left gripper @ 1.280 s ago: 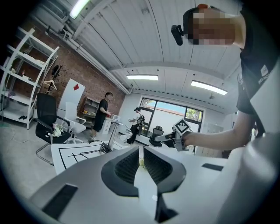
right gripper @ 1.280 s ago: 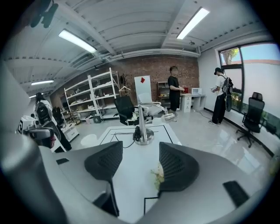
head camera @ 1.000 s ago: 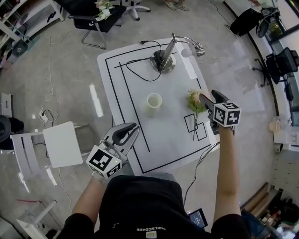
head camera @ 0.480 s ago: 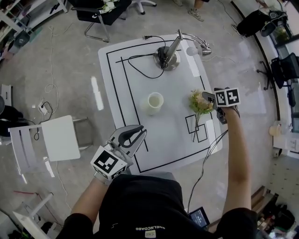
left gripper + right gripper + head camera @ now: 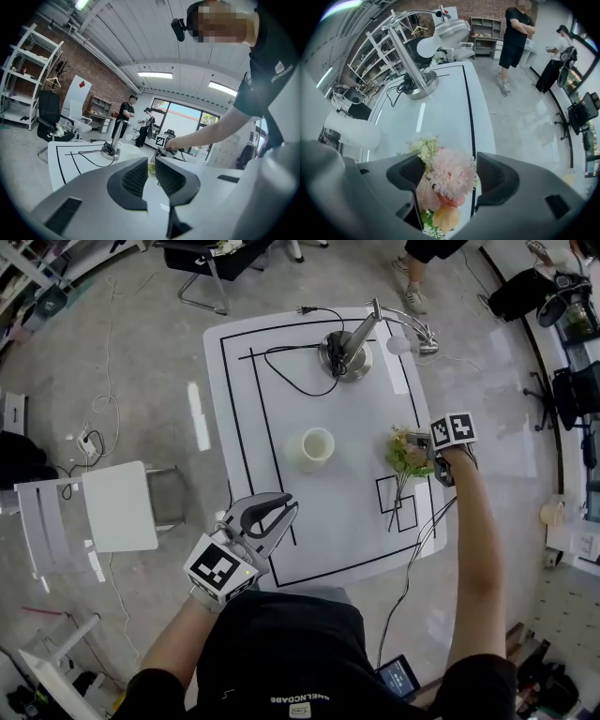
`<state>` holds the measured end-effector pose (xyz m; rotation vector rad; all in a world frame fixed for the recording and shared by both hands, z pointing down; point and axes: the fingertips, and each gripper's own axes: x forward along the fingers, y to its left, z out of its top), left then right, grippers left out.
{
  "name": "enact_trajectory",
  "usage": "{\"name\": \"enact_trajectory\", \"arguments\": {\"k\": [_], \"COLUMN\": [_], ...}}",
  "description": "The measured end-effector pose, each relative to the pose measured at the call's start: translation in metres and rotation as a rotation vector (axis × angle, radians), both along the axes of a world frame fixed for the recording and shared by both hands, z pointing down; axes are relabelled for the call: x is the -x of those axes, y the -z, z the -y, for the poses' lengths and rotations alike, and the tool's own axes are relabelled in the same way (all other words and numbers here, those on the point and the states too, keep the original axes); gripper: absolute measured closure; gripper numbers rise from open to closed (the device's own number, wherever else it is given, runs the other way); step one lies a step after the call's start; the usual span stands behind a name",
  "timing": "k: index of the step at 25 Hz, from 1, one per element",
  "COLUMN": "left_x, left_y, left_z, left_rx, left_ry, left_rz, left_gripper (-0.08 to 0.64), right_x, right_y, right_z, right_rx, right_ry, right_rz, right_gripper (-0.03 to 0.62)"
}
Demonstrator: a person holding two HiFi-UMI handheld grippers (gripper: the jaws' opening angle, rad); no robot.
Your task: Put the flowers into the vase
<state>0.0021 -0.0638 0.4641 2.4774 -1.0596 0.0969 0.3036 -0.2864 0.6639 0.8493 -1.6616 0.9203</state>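
the right gripper (image 5: 450,171) has just been opening, ribbed jaws apart around ruffled pink flowers (image 5: 407,454) on the glossy white table (image 5: 281,381); left gripper (image 5: 151,171) jaws nearly together, empty

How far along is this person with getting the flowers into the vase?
Nothing is done yet: the vase stands empty mid-table. In hand: the right gripper is over the flowers lying on the table's right side; its jaws have just been opening, blossoms between them, not clamped. The left gripper is shut, empty. Remaining: grip, lift, drop the stems into the vase.
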Motion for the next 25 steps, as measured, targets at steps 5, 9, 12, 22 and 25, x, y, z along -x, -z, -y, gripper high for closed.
{"name": "enact_trajectory", "arguments": {"k": [5, 9, 12, 22, 25], "left_x": [0.000, 0.000, 0.001, 0.003, 0.003], "left_y": [-0.002, -0.002, -0.003, -0.002, -0.001], "left_z": [0.002, 0.004, 0.003, -0.001, -0.002], "left_rx": [0.006, 0.007, 0.011, 0.017, 0.007], "left_ry": [0.009, 0.011, 0.013, 0.002, 0.002], "left_rz": [-0.003, -0.003, -0.004, -0.007, -0.013], "left_gripper": [0.529, 0.529, 0.529, 0.529, 0.529], "right_x": [0.002, 0.003, 0.003, 0.010, 0.011], "right_y": [-0.012, -0.012, -0.009, 0.015, 0.024], "right_z": [-0.002, -0.003, -0.004, -0.001, 0.000], "right_rx": [0.038, 0.054, 0.052, -0.039, -0.068], "right_ry": [-0.015, -0.008, 0.008, 0.018, 0.011], "right_rz": [0.007, 0.004, -0.001, 0.015, 0.022], "right_gripper": [0.264, 0.328, 0.406, 0.466, 0.469]}}
